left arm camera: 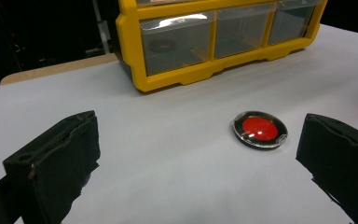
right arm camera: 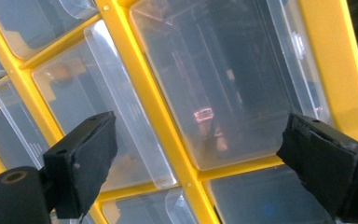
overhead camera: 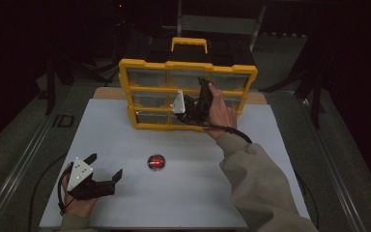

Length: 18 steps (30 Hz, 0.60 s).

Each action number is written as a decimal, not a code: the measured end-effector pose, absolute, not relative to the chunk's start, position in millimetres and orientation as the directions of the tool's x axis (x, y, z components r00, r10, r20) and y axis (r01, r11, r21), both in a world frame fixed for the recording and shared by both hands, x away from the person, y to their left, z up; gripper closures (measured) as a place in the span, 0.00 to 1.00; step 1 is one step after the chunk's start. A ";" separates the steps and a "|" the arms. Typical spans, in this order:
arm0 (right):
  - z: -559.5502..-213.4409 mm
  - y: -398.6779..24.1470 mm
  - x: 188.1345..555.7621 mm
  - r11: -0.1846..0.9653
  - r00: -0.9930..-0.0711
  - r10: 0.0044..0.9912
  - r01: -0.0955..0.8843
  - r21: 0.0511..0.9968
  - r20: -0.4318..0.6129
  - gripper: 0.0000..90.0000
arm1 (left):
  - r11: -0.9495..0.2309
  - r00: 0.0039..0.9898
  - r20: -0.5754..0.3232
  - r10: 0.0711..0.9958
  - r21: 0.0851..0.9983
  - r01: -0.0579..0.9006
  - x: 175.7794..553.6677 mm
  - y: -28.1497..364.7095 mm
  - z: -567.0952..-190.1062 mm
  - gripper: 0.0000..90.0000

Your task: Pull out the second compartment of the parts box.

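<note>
White tabletop (overhead camera: 183, 193): red disc (overhead camera: 156, 162) lies between left tool (overhead camera: 107, 169) and organizer (overhead camera: 149, 92).

A white table (overhead camera: 183, 193) carries a yellow drawer cabinet (overhead camera: 188, 65) and a red-centred disc (overhead camera: 156, 162).

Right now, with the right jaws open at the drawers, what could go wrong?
1. The right gripper could push the upright yellow drawer cabinet backward or tip it.
2. Its jaws may slip on the smooth clear drawer.
3. The left gripper, sitting open near the red disc, could knock it.
</note>
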State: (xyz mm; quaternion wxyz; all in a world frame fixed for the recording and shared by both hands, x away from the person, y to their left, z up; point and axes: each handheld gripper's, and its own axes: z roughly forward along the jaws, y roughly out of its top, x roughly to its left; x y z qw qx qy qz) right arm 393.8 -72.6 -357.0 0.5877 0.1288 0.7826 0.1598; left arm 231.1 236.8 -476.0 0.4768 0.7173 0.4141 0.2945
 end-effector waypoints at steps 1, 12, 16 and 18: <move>-356.4 -72.3 393.9 0.917 -0.275 0.388 0.015 0.400 -0.880 0.12 | -0.202 0.483 0.028 0.875 0.928 0.313 231.2 236.8 -476.1 0.00; -349.2 -67.7 393.9 0.940 -0.210 0.331 -0.016 0.342 -0.920 0.12 | -0.202 0.481 0.028 0.876 0.927 0.315 231.3 237.1 -476.2 0.00; -346.6 -66.7 396.1 0.939 -0.191 0.333 -0.018 0.343 -0.923 0.13 | -0.201 0.480 0.026 0.877 0.927 0.316 231.3 237.2 -476.2 0.00; -344.9 -65.9 396.6 0.943 -0.184 0.325 -0.018 0.333 -0.928 0.13 | -0.200 0.480 0.026 0.877 0.927 0.317 231.4 237.2 -476.3 0.00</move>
